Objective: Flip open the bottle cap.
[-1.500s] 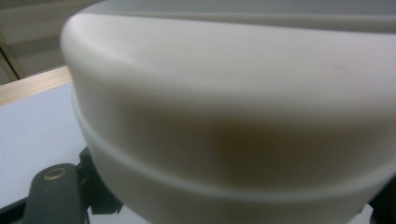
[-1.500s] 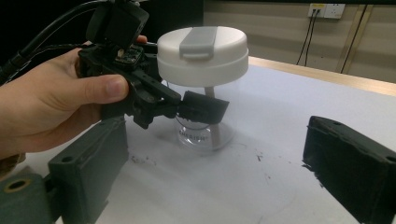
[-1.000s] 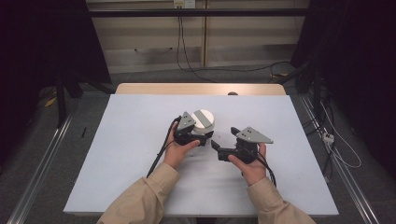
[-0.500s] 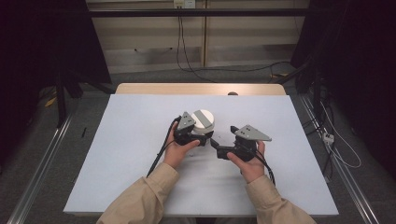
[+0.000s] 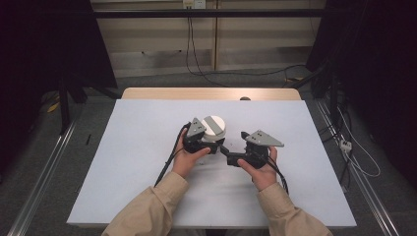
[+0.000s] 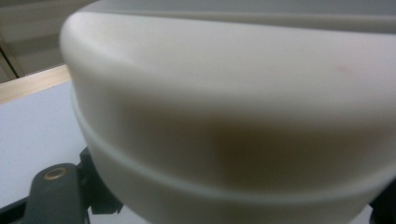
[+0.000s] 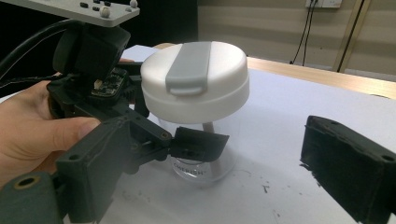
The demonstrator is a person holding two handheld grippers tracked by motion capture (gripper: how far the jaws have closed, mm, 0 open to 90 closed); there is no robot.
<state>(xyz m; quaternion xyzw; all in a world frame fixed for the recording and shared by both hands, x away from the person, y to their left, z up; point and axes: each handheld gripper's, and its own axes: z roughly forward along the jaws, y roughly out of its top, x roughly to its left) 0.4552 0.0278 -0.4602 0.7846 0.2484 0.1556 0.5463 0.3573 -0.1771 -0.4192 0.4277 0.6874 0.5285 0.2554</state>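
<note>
A clear jar (image 7: 201, 168) with a white lid (image 5: 214, 127) and a grey flap stands upright near the middle of the white table (image 5: 123, 162). My left gripper (image 5: 209, 142) comes at it from the left, shut on the jar just under the lid. In the left gripper view the lid (image 6: 224, 93) sits very close, with a jaw on either side. My right gripper (image 5: 234, 141) is to the right of the jar and points at it, open (image 7: 273, 158). Its left pad (image 7: 198, 147) lies in front of the clear wall; contact cannot be told. The right pad (image 7: 345, 168) is well apart.
The table's wooden far edge (image 5: 211, 93) shows behind the white sheet. Cables (image 5: 196, 54) run over the floor beyond it, and a power strip (image 5: 345, 145) lies on the right. Metal rails flank the table. Black cables trail from both grippers toward the person.
</note>
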